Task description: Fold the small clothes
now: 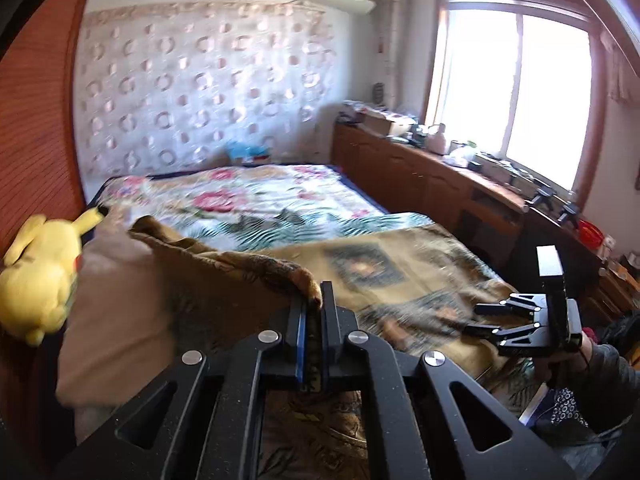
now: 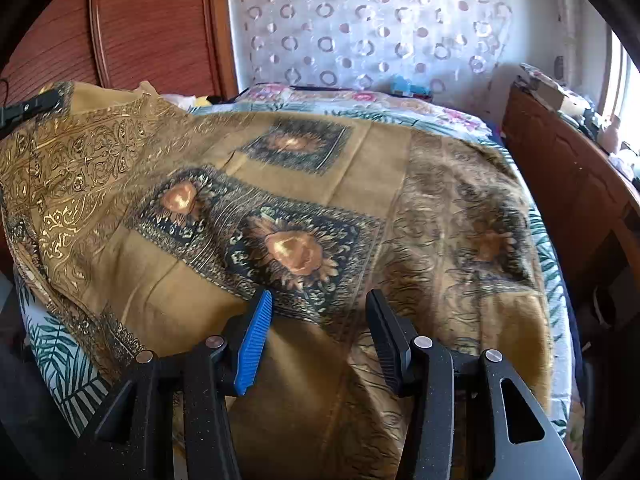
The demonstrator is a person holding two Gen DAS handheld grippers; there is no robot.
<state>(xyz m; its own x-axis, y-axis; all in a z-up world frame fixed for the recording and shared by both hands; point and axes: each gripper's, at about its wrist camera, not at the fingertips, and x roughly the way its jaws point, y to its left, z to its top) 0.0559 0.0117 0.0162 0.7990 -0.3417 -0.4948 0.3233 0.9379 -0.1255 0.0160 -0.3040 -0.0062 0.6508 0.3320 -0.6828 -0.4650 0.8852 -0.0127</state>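
A mustard-gold cloth (image 2: 288, 208) printed with dark squares and orange flowers lies spread over the near end of the bed. My left gripper (image 1: 314, 300) is shut on a corner of the cloth (image 1: 280, 268) and holds it lifted above the bed; it shows at the far left in the right wrist view (image 2: 32, 106). My right gripper (image 2: 318, 304) is open and empty, its fingers just above the cloth's near edge; it shows at the right in the left wrist view (image 1: 480, 318).
The bed (image 1: 260, 200) has a floral cover. A yellow plush toy (image 1: 36, 272) sits at its left by a wooden wardrobe (image 2: 152, 24). A long wooden cabinet (image 1: 420, 176) with clutter runs along the right under the window (image 1: 516, 92).
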